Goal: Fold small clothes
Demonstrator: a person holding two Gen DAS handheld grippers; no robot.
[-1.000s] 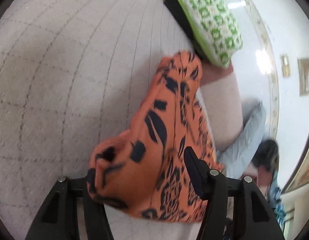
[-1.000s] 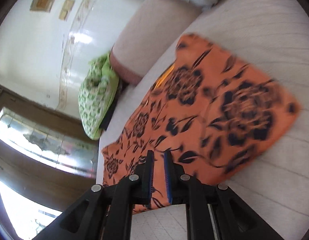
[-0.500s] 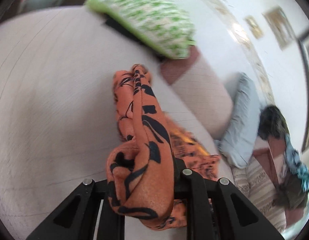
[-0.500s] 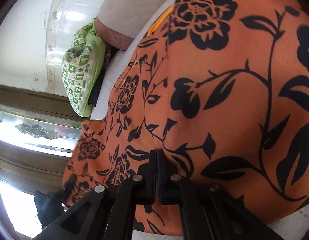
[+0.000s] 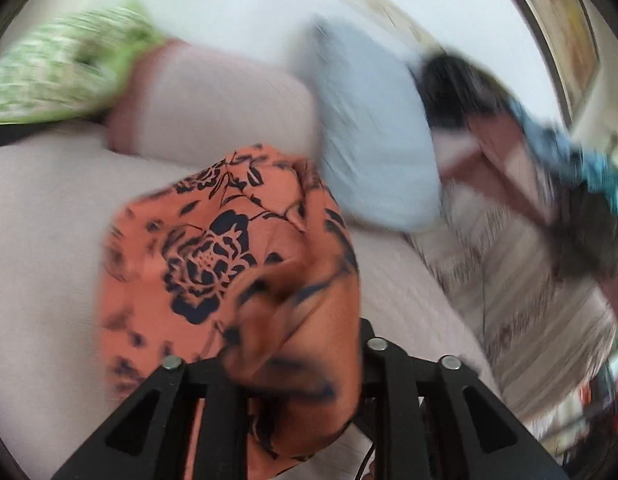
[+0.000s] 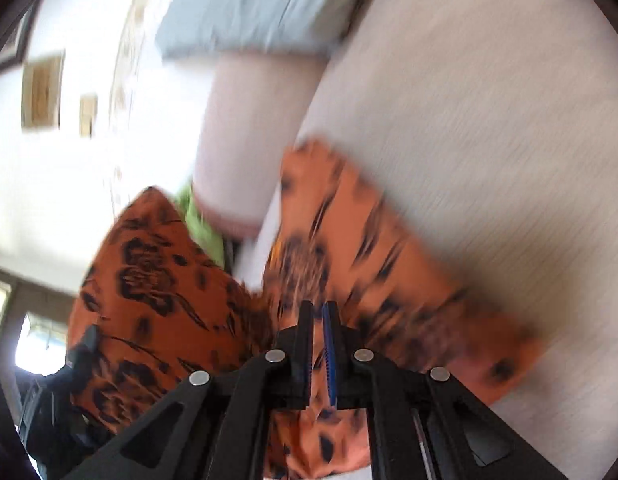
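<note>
An orange garment with black flowers (image 5: 205, 256) lies on a pale bed cover (image 5: 37, 240). My left gripper (image 5: 293, 344) is raised above the bed. A thick wad of the garment fills its jaws, which are opening. In the right wrist view the garment's lifted half (image 6: 149, 280) stands up on the left and the other half (image 6: 357, 232) lies flat on the cover (image 6: 489, 120). My right gripper (image 6: 317, 320) sits low at the crease between them. Its jaws are opening by a thin slit, with fabric in it. The left gripper's black body (image 6: 65, 380) shows at the lifted edge.
Along the bed's far side lie a green patterned pillow (image 5: 57, 76), a pink bolster (image 5: 221, 112) and a pale blue pillow (image 5: 373, 140). At the right, a heap of dark and blue clothes (image 5: 549, 160) rests above a striped cloth (image 5: 529, 280).
My left gripper closed on the garment's edge, lifted it and swung it across towards the pillows, rolling as it went. My right gripper sank and drew back at the garment's middle.
</note>
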